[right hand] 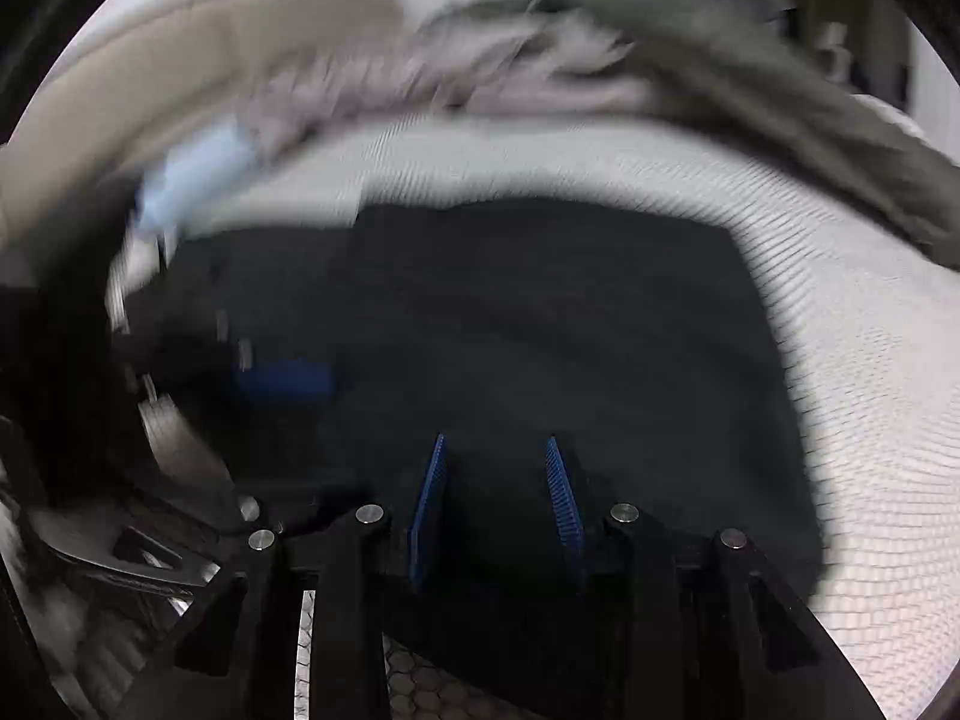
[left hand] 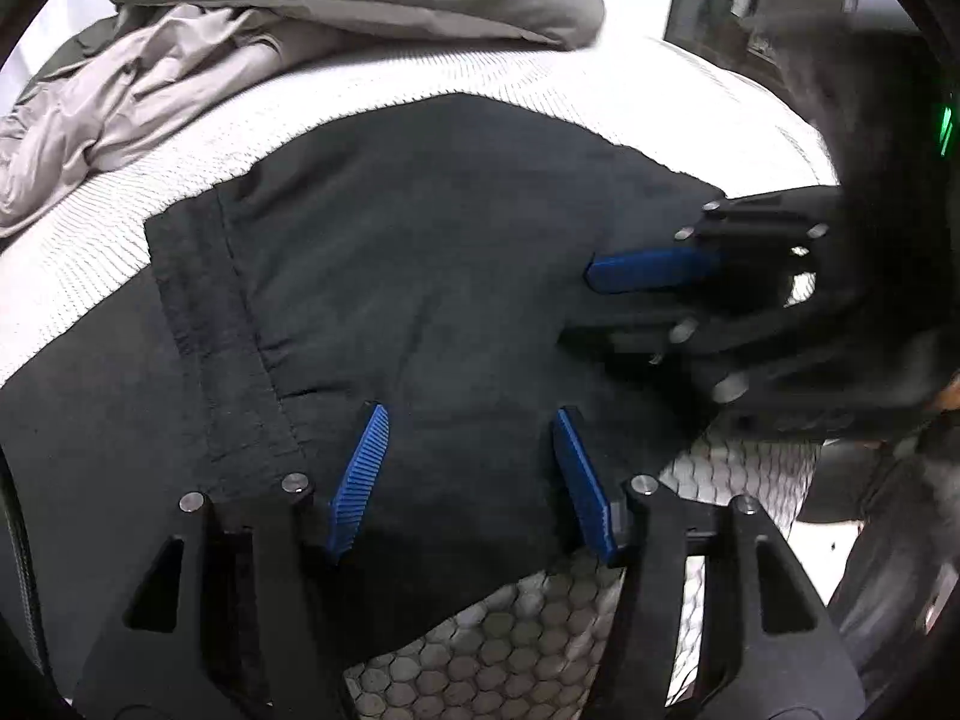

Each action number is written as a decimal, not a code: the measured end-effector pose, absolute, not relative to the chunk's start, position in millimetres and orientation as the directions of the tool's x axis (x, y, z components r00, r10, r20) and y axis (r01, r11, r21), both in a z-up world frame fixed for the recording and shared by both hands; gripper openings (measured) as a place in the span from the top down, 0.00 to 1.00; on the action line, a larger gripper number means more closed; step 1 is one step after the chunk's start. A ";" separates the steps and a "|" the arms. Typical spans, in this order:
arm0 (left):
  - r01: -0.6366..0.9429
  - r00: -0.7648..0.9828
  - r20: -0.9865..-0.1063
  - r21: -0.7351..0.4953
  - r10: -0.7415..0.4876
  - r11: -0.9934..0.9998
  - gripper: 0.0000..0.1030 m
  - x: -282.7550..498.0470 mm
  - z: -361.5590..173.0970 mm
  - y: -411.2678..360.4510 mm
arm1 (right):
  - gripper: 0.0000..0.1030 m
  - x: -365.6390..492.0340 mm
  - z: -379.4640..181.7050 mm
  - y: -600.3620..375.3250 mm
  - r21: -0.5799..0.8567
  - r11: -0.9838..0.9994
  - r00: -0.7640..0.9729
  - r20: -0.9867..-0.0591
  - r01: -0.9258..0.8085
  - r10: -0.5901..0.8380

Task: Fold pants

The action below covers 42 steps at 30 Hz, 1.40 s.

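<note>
Your left claw (left hand: 471, 420) and right claw (right hand: 497, 450) both hover released above the folded black pants (left hand: 420, 276) on the bed (left hand: 420, 78).

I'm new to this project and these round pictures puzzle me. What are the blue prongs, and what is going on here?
Each picture comes from a camera on a hand-held two-finger gripper, looking along its blue ribbed fingers. One view is from the left gripper, the other from the right gripper, which is blurred. Both hover with jaws apart over dark folded pants on a white textured bed cover. Neither grips the cloth. Crumpled grey-beige clothing lies behind.
</note>
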<state>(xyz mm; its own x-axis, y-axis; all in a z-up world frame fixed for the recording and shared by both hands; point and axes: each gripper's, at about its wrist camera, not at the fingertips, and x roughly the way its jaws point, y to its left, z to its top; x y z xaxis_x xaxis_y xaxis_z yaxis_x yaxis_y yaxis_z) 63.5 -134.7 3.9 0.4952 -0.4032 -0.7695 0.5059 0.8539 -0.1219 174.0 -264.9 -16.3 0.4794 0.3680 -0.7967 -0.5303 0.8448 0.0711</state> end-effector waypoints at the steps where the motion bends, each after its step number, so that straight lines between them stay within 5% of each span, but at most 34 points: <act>1: 0.504 0.489 -0.767 -0.140 -0.415 0.852 0.47 62.3 4.3 -127.3 | 0.67 170.2 -21.1 -262.7 0.022 0.839 0.501 -0.794 -0.544 0.345; 7: 0.480 0.506 -0.740 -0.185 -0.443 0.857 0.47 48.0 6.9 -94.3 | 0.65 153.9 -15.7 -342.5 -0.092 0.912 0.596 -0.782 -0.399 0.182; 15: 0.463 0.519 -0.752 -0.152 -0.407 0.873 0.46 44.4 7.9 -95.9 | 0.63 170.2 -28.2 -423.4 0.509 0.823 0.444 -0.696 -0.250 0.565; 17: 0.464 0.517 -0.754 -0.152 -0.405 0.873 0.46 46.4 7.2 -95.8 | 0.78 176.2 -35.8 -420.4 0.579 0.789 0.432 -0.670 -0.203 0.603; 18: 0.464 0.518 -0.753 -0.151 -0.405 0.873 0.46 46.5 7.4 -95.8 | 0.93 177.5 -35.7 -417.3 0.587 0.783 0.429 -0.665 -0.206 0.611; 19: 0.464 0.518 -0.753 -0.152 -0.407 0.873 0.46 46.5 7.4 -95.4 | 0.95 167.1 -30.8 -423.0 0.581 0.783 0.439 -0.658 -0.221 0.612; 22: 0.466 0.519 -0.749 -0.156 -0.412 0.871 0.46 46.6 6.7 -93.7 | 0.95 154.2 -5.1 -425.4 0.541 0.785 0.474 -0.630 -0.300 0.615; 26: 0.466 0.526 -0.738 -0.165 -0.422 0.869 0.46 42.1 9.1 -83.9 | 0.94 171.4 -40.9 -414.7 0.462 0.855 0.408 -0.751 -0.236 0.519; 29: 0.410 0.552 -0.738 -0.165 -0.388 0.897 0.41 32.1 21.0 -66.3 | 0.74 161.3 -18.4 -418.5 0.443 0.867 0.469 -0.730 -0.229 0.497; 31: 0.340 0.592 -0.719 -0.186 -0.364 0.922 0.35 20.7 29.2 -43.4 | 0.43 150.4 -4.4 -421.2 0.362 0.908 0.551 -0.724 -0.210 0.416; 32: 0.286 0.612 -0.714 -0.201 -0.340 0.937 0.30 13.8 31.9 -26.5 | 0.39 144.9 2.9 -422.5 0.353 0.912 0.583 -0.704 -0.208 0.406; 35: 0.097 0.667 -0.704 -0.243 -0.244 0.965 0.18 -3.5 33.5 28.4 | 0.32 140.0 15.4 -433.9 0.407 0.885 0.608 -0.651 -0.226 0.454; 42: -0.396 0.705 -0.686 -0.589 -0.177 0.704 0.16 -31.2 -22.2 187.3 | 0.32 144.8 15.8 -415.6 0.400 0.881 0.588 -0.660 -0.254 0.468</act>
